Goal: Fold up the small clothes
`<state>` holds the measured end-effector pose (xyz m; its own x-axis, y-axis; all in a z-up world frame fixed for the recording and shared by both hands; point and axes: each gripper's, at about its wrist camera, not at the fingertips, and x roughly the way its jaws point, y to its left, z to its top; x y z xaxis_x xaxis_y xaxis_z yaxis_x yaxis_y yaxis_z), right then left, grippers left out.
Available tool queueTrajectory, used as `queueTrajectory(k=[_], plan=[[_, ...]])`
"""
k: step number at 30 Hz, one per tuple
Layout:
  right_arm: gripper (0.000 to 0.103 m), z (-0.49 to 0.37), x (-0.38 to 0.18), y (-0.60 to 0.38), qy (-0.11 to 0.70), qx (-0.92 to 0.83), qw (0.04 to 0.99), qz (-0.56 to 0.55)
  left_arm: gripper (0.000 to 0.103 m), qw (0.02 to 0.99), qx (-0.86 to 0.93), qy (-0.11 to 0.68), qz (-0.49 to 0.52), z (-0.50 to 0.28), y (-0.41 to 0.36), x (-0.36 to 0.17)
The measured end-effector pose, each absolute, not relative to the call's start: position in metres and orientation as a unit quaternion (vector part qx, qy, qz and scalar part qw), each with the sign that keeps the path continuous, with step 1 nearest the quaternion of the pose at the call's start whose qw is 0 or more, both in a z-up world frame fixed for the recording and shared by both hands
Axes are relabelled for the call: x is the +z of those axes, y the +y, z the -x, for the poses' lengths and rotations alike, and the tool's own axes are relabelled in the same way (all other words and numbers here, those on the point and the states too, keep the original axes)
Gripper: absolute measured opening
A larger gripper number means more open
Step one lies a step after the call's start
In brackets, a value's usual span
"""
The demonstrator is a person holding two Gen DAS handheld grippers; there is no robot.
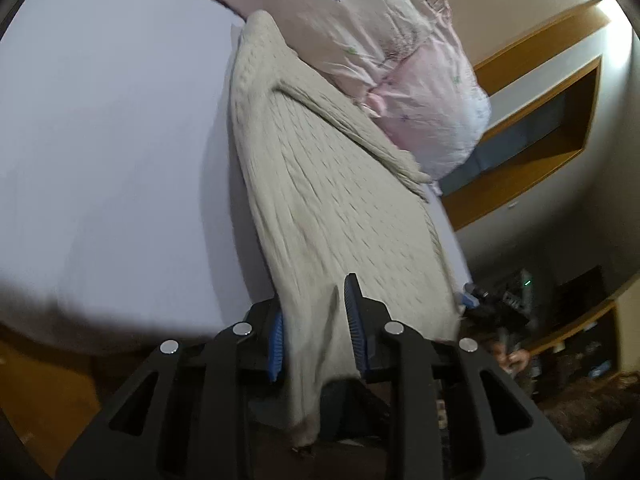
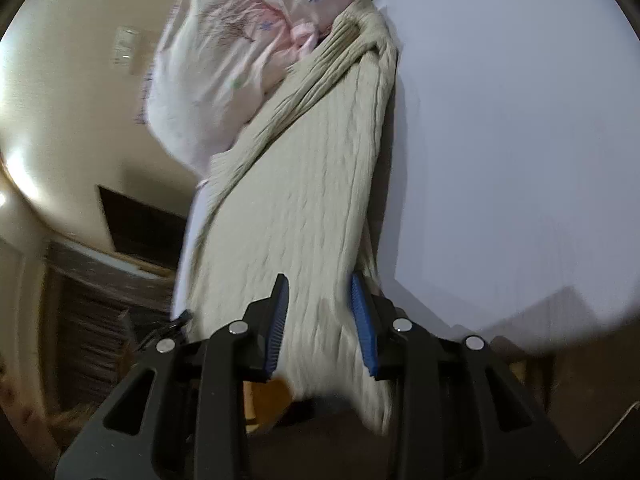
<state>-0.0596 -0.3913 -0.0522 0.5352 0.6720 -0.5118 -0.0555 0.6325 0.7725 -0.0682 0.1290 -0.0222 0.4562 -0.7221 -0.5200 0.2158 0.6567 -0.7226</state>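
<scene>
A beige ribbed knit garment (image 1: 328, 200) lies stretched across the white table (image 1: 112, 140) and runs between the fingers of my left gripper (image 1: 316, 312), whose blue pads stand a little apart with the cloth between them. In the right wrist view the same knit garment (image 2: 304, 208) runs between the fingers of my right gripper (image 2: 320, 308), also slightly apart around the cloth. Its edge hangs down past both grippers. A pink flowered garment (image 1: 400, 52) lies bunched at the knit's far end, and it also shows in the right wrist view (image 2: 224, 72).
The white table (image 2: 520, 140) spreads beside the clothes. Its edge runs close under both grippers. Beyond it are wooden wall shelves (image 1: 552, 92), a dark cabinet (image 2: 136, 224) and beige walls. The other gripper's blue tip (image 1: 470, 300) shows at the knit's far corner.
</scene>
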Motion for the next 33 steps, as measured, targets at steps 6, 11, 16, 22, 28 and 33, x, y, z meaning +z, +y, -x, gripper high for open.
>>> queueTrajectory(k=[6,11,16,22,28,33], plan=[[0.035,0.094,-0.051,-0.402,0.432,0.184,0.819,-0.330,0.028,0.811,-0.281,0.430,0.280,0.090,0.119,-0.022],[0.061,0.091,-0.070,-0.399,0.432,0.218,0.802,-0.350,0.029,0.820,-0.256,0.441,0.261,0.093,0.117,-0.026],[0.007,0.077,-0.082,-0.370,0.431,0.296,0.777,-0.350,0.017,0.796,-0.282,0.458,0.277,0.093,0.107,-0.037],[0.007,0.040,0.003,-0.379,0.310,0.339,0.827,-0.323,0.005,0.814,-0.307,0.413,0.271,0.069,0.110,0.008],[0.007,-0.080,0.067,-0.392,0.228,0.294,0.867,-0.332,0.005,0.879,-0.236,0.342,0.231,-0.055,0.117,0.079],[0.007,-0.198,0.043,-0.410,0.260,0.181,0.868,-0.383,0.005,0.891,-0.148,0.370,0.219,-0.192,0.097,0.065]])
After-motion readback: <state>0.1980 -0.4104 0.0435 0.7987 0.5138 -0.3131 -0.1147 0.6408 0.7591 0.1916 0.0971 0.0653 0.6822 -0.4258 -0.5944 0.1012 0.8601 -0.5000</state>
